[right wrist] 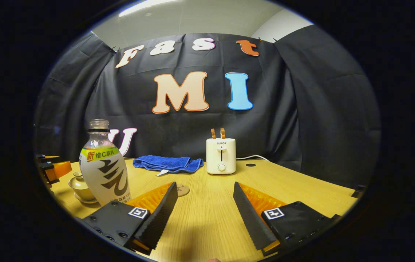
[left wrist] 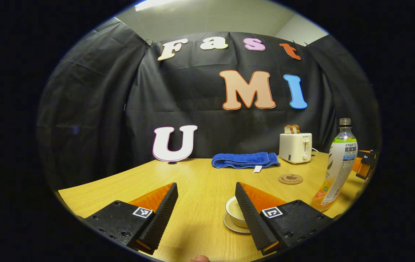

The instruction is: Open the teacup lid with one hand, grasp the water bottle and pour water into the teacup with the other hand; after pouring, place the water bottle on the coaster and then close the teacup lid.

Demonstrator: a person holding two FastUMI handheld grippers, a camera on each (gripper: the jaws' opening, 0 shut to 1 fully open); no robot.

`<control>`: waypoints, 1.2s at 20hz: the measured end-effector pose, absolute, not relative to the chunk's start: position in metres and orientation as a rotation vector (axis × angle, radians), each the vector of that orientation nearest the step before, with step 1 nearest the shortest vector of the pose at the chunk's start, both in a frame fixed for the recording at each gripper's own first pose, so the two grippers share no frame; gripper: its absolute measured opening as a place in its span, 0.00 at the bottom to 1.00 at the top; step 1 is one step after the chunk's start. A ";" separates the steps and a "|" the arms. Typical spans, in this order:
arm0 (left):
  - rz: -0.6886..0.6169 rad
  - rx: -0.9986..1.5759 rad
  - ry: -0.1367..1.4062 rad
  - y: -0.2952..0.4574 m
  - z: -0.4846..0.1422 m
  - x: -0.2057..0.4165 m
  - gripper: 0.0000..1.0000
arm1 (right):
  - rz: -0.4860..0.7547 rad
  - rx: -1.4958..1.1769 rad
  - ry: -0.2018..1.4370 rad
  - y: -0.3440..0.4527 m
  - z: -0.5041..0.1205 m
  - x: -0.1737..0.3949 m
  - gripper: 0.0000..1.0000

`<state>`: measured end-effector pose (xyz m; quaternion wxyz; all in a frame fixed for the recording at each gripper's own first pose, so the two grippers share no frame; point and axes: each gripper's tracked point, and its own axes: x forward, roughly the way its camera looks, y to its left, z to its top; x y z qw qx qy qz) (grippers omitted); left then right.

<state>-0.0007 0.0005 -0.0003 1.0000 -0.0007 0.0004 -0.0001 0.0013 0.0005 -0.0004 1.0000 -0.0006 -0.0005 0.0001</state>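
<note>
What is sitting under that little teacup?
A pale saucer sits under the teacup, on the wooden table. The left gripper's finger covers their right side, so that part is hidden.

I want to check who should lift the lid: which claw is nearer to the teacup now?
Left. The left claw has the teacup just ahead, beside its right finger. The right claw has the teacup far off to its left, beyond the water bottle.

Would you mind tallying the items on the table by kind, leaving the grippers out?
Water bottle: 1
Teacup with lid and saucer: 1
Coaster: 1
Blue towel: 1
Toaster: 1
Total: 5
</note>
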 end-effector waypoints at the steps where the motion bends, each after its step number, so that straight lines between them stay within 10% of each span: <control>1: 0.000 -0.002 0.000 0.001 0.000 -0.001 0.93 | 0.000 -0.001 -0.001 0.001 -0.001 0.001 0.96; 24: -0.151 -0.013 0.033 -0.050 0.004 0.008 0.94 | 0.000 -0.001 -0.003 0.001 -0.001 0.002 0.98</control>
